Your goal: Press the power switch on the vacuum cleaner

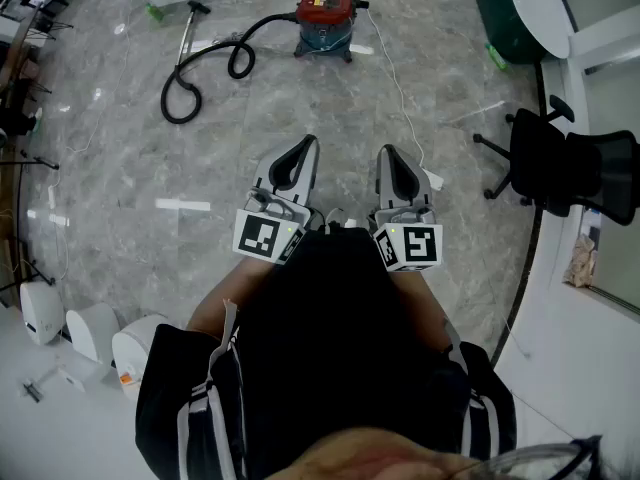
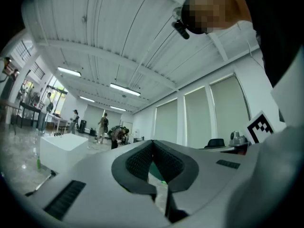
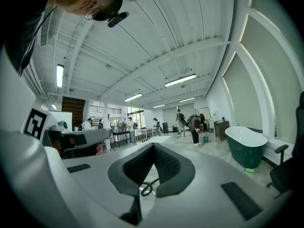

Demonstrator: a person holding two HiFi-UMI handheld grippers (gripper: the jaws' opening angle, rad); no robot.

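Honestly, my left gripper (image 1: 306, 143) and right gripper (image 1: 386, 152) both closed, empty, I may snag the hose (image 1: 260, 23) nearing the vacuum cleaner (image 1: 325, 20).

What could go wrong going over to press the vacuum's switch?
You could trip: a white cord trails across the floor toward the vacuum cleaner, and its black hose loops beside it. The switch is too small to see from here, so the shut right claw might poke the wrong spot.
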